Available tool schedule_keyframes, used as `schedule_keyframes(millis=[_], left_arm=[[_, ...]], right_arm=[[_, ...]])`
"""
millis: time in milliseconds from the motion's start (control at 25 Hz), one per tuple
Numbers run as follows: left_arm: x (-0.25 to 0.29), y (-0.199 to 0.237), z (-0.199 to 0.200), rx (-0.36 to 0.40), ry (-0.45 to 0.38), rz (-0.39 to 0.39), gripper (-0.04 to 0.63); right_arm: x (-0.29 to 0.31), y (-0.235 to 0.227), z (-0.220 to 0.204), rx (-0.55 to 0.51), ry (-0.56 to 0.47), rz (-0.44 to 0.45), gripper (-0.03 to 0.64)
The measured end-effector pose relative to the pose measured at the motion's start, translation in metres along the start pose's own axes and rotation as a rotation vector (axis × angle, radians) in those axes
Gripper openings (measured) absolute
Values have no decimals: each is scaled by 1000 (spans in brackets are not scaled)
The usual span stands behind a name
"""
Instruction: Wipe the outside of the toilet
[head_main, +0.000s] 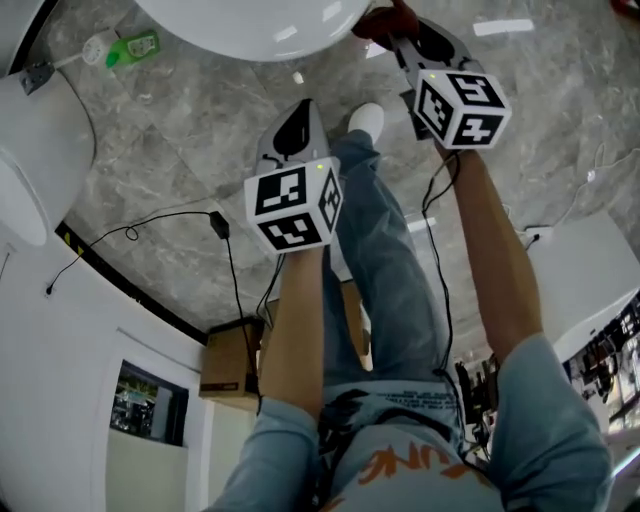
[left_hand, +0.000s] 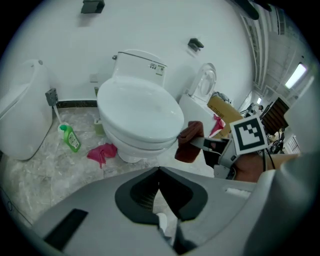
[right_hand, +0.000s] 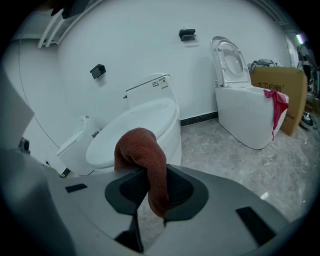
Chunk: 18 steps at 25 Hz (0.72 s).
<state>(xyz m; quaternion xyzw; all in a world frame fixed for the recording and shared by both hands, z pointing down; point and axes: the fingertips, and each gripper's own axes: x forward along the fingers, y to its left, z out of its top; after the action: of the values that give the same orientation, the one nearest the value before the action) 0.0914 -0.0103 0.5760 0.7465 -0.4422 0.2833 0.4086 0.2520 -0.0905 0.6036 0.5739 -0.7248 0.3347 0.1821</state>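
Note:
The white toilet (left_hand: 140, 115) stands with its lid down against the wall, and it also shows in the right gripper view (right_hand: 150, 120) and at the top of the head view (head_main: 250, 25). My right gripper (right_hand: 152, 172) is shut on a brown cloth (right_hand: 142, 150) that drapes over its jaws. It holds the cloth (left_hand: 188, 147) right at the toilet's front rim. My left gripper (left_hand: 159, 171) hangs back above the floor in front of the bowl. Its jaws are shut with nothing between them.
A green bottle (left_hand: 71, 138) and a pink rag (left_hand: 101, 152) lie on the marble floor left of the toilet. A second toilet (right_hand: 245, 110) with its lid up, a cardboard box (right_hand: 287, 95) and a pink cloth (right_hand: 276, 102) stand to the right. Cables (head_main: 150, 225) cross the floor.

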Motion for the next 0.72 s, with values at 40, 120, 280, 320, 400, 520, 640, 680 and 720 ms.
schedule_keyframes(millis=[40, 120, 280, 320, 400, 520, 640, 680, 720], left_arm=[[-5, 9, 0, -5, -7, 7, -5], [-14, 27, -3, -19, -18, 21, -5], [-33, 54, -17, -43, -35, 27, -5], [-37, 60, -21, -48, -41, 24, -5], [-44, 71, -28, -58, -52, 19, -5], [-60, 83, -44, -60, -52, 6, -5], [-73, 94, -52, -41, -61, -9, -5], [-77, 100, -53, -35, -67, -13, -5], [-83, 106, -55, -31, -72, -17, -5]], right_arm=[[-7, 4, -6, -8, 4, -5, 81], [-17, 15, -18, -23, 15, -9, 82], [-29, 51, -47, -34, 42, 3, 83], [-29, 62, -52, -37, 44, 5, 83], [-26, 87, -57, -48, 39, 16, 83], [-23, 132, -65, -67, 29, 50, 83], [-10, 170, -67, -87, 13, 83, 83], [-5, 181, -67, -90, 4, 88, 83], [0, 192, -66, -92, -4, 93, 83]])
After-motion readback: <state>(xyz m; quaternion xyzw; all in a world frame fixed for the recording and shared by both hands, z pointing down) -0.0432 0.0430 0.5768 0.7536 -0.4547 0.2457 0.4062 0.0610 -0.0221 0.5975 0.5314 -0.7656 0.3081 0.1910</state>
